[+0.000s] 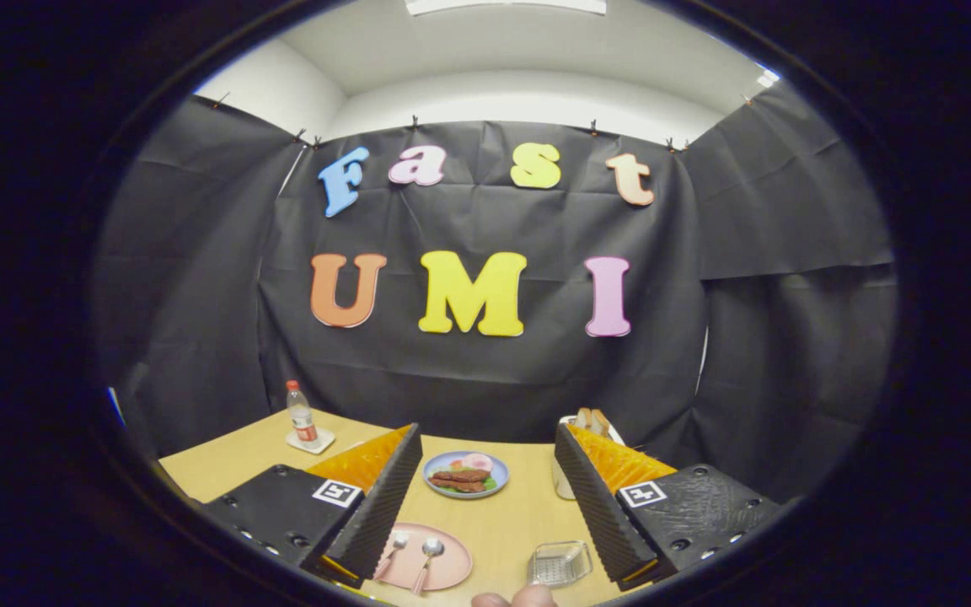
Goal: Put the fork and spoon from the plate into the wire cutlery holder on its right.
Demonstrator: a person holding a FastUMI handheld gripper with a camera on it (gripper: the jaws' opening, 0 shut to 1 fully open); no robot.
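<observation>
A pink plate (pixel 445 573) lies on the wooden table between my fingers, near the front edge. On it rest a fork (pixel 389 556), partly hidden by the left finger, and a spoon (pixel 428 558), both with pink handles. To the plate's right stands the wire cutlery holder (pixel 560 563), with nothing in it that I can see. My gripper (pixel 485 497) hangs open well above the table, its fingers (pixel 380 506) spread wide with nothing between them.
Beyond the fingers sits a blue plate of food (pixel 465 475). A bottle (pixel 302 416) stands on a coaster at the far left. A toaster with bread (pixel 591 421) shows behind the right finger. A person's fingertips (pixel 512 598) rest at the table's near edge.
</observation>
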